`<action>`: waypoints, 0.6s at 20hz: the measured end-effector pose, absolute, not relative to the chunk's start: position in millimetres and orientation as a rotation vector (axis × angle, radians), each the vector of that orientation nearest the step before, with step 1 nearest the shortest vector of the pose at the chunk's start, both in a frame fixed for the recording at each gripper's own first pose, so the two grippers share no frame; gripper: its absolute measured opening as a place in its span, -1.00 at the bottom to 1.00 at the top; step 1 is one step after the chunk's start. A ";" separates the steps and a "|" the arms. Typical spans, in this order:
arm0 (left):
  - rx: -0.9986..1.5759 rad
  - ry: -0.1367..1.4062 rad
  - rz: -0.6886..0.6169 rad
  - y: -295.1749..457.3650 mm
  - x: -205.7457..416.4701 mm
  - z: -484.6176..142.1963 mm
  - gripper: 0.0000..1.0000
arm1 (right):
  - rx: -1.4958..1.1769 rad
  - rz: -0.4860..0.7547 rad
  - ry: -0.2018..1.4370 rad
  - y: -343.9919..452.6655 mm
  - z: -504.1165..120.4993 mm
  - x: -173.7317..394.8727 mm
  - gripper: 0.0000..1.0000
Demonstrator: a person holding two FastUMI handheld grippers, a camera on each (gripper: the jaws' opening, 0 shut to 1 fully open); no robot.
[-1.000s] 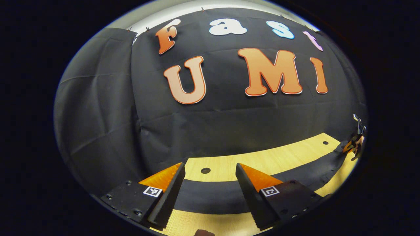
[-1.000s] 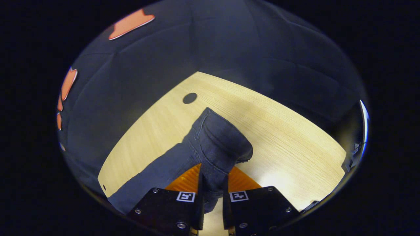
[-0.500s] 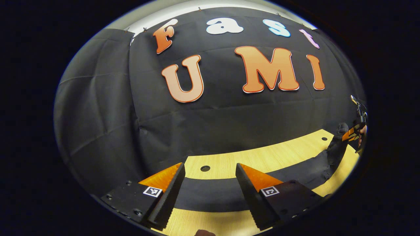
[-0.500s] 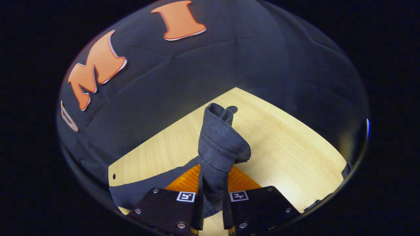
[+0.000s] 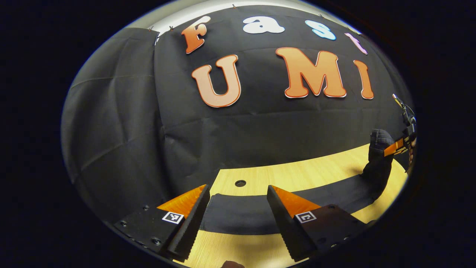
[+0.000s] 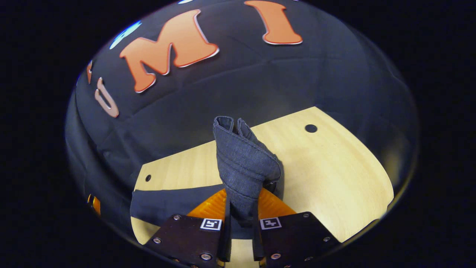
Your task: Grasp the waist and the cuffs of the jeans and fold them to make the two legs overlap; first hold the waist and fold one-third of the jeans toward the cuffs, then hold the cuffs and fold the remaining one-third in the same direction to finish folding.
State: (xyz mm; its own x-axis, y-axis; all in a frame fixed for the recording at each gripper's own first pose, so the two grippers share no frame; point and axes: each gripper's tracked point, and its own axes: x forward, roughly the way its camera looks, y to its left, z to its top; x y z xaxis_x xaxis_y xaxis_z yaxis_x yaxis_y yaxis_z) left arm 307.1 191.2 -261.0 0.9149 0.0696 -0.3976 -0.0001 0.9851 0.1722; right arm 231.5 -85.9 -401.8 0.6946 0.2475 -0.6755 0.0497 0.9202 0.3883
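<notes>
Your right gripper (image 6: 241, 219) is clamped on the bunched end of the jeans (image 6: 243, 167), which rises straight ahead between its fingers. Your left gripper (image 5: 238, 219) is spread wide, gripping nothing. The jeans' flat band runs crosswise just beyond its fingertips on the table (image 5: 297, 176), rising rightward to that lifted end.

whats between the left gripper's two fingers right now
A flat stretch of the jeans on the table, seen in the left gripper view; the left gripper is open, not pressing it.

Jeans (image 6: 243, 163) end higher off table (image 6: 334, 175).
</notes>
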 end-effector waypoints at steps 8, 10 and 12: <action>0.139 0.417 0.088 226.5 300.5 -269.2 0.87 | 0.347 0.258 0.833 -85.1 -401.6 232.4 -0.53; 0.130 0.427 0.094 236.5 299.9 -275.4 0.86 | 0.333 0.294 0.847 -82.4 -404.5 229.7 -0.54; 0.117 0.441 0.105 247.1 301.1 -282.4 0.87 | 0.330 0.331 0.869 -84.3 -401.5 231.6 -0.53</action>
